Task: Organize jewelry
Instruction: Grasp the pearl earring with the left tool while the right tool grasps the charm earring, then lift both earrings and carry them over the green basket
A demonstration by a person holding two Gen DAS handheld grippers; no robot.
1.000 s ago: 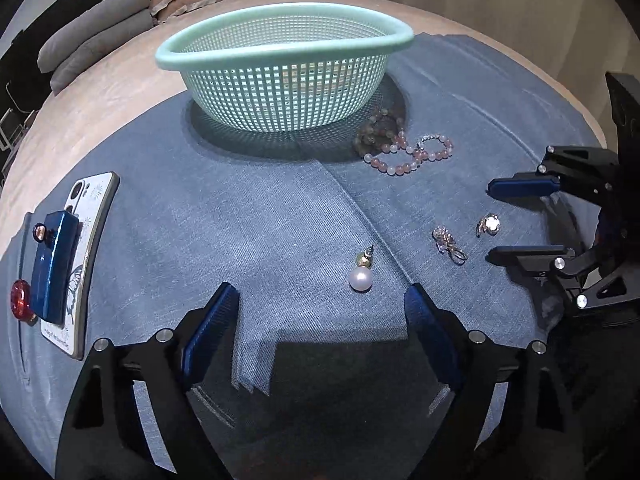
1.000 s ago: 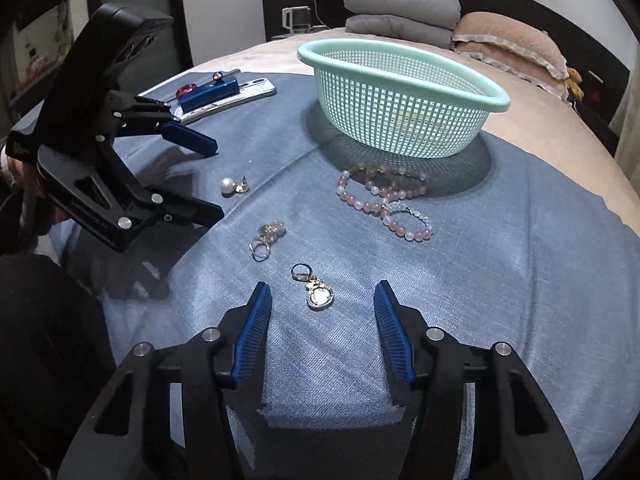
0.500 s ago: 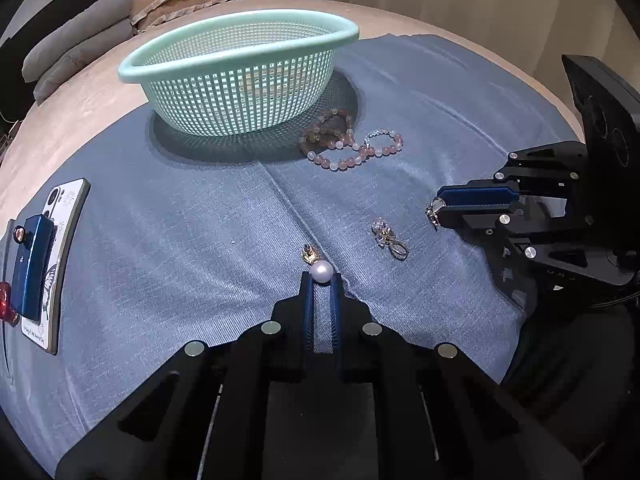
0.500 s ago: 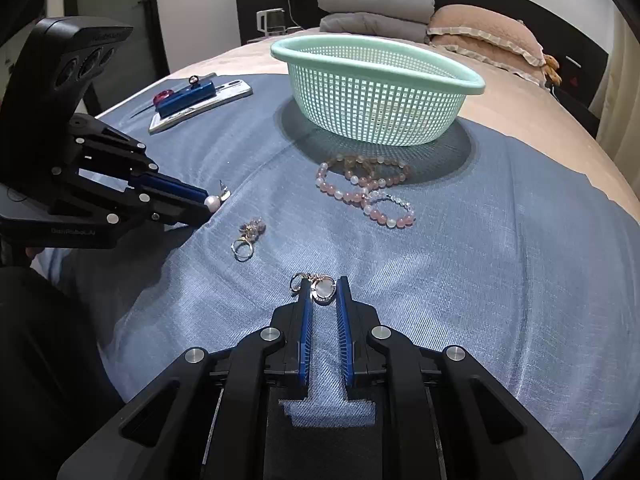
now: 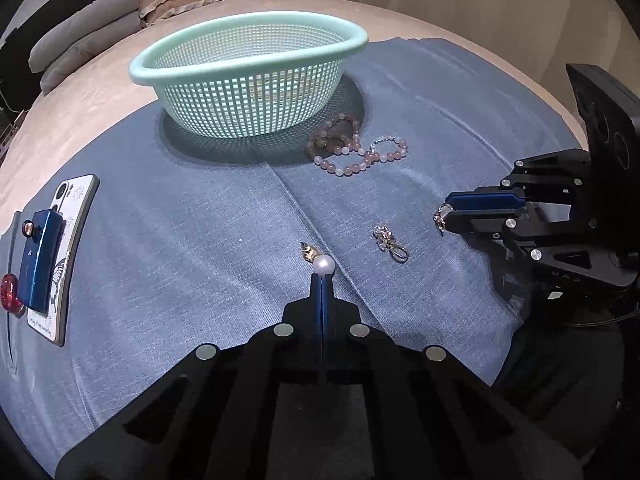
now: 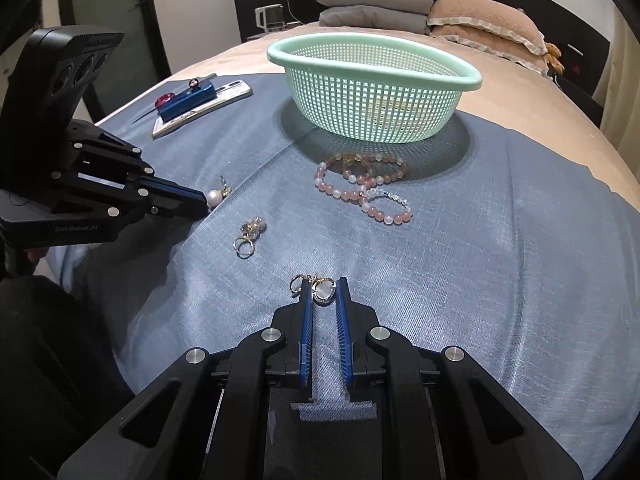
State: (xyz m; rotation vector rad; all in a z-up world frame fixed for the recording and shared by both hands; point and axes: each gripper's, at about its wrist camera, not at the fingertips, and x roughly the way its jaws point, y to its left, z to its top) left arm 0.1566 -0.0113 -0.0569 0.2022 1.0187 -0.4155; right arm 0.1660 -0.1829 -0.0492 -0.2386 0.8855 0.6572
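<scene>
My left gripper point(image 5: 322, 278) is shut, with a pearl earring point(image 5: 323, 265) pinched at its tips just above the blue cloth; it also shows in the right wrist view point(image 6: 214, 197). My right gripper point(image 6: 321, 294) is shut on a round silver pendant earring point(image 6: 323, 290), which hangs at its tip in the left wrist view point(image 5: 441, 216). A small gold earring point(image 5: 390, 239) lies on the cloth between the two grippers point(image 6: 249, 233). Pink bead bracelets point(image 5: 356, 146) lie by the mint-green basket point(image 5: 248, 80), also seen from the right wrist point(image 6: 362, 190).
The basket point(image 6: 372, 92) stands at the far side of the blue cloth on a bed. A phone with a blue clip point(image 5: 44, 256) and a red object lies at the left edge. Pillows and folded grey bedding point(image 6: 374, 6) sit behind.
Both grippers closed from wide open, the left onto the pearl earring, the right onto the pendant earring. Both have lifted slightly off the cloth.
</scene>
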